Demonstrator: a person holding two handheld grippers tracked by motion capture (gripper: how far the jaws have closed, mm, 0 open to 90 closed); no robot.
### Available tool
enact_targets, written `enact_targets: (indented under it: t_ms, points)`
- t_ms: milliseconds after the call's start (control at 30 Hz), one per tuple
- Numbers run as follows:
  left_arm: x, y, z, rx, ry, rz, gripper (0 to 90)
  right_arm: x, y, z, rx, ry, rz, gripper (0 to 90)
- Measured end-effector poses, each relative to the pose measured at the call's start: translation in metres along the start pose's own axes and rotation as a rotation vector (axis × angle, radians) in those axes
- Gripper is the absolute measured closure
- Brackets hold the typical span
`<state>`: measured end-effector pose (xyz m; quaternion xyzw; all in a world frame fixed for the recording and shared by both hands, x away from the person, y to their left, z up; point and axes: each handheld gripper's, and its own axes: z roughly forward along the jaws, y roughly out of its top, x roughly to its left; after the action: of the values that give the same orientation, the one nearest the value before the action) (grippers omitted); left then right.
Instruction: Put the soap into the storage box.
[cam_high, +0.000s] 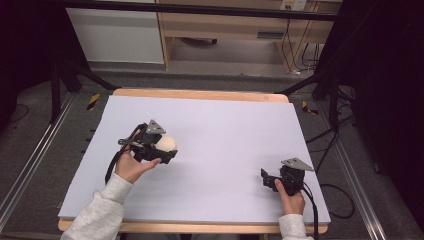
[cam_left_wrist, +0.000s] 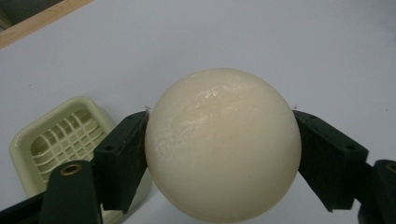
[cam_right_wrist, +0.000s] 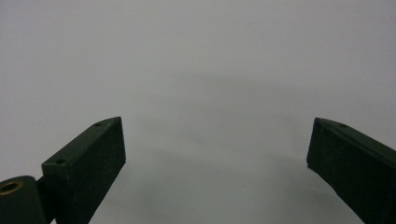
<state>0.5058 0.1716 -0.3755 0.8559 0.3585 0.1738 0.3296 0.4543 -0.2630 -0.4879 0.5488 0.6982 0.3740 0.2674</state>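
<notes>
1. Ball (cam_left_wrist: 223, 148), cream-white and smooth, sat clamped between the two black jaws of the left gripper (cam_left_wrist: 219, 154); in the left gripper view each jaw pressed flat against one side of it, left and right.
2. Nearest to the person's side of the table, the right gripper (cam_high: 268, 179) was held low over the pale sheet (cam_high: 225, 130), near the front right part of it, with the right hand (cam_high: 291, 200) wrapped round its grip.
3. Its jaws stood wide apart in the right gripper view, with nothing but bare sheet between them.
4. A little farther in and on the left half of the sheet, the left hand (cam_high: 131, 167) held the left gripper (cam_high: 167, 150) with the ball (cam_high: 167, 144) at its tip, well apart from the right gripper.
5. Whether the ball touched the sheet or hung just above it, I couldn't tell from the high view.
6. Behind the left jaw in the left gripper view lay a small cream basket (cam_left_wrist: 60, 140) with a lattice bottom, resting on the sheet just beside the ball.
7. Beyond the sheet ran the wooden table edge (cam_high: 200, 94), and past that the grey floor (cam_high: 225, 75).
</notes>
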Motion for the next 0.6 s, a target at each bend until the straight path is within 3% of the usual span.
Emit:
enact_targets:
  t_ms: [600]
  points:
    - [0.022,-0.002,0.006,0.003,0.044,-0.048,22.9,0.000,0.000,0.000,0.000,0.000,0.000,4.8]
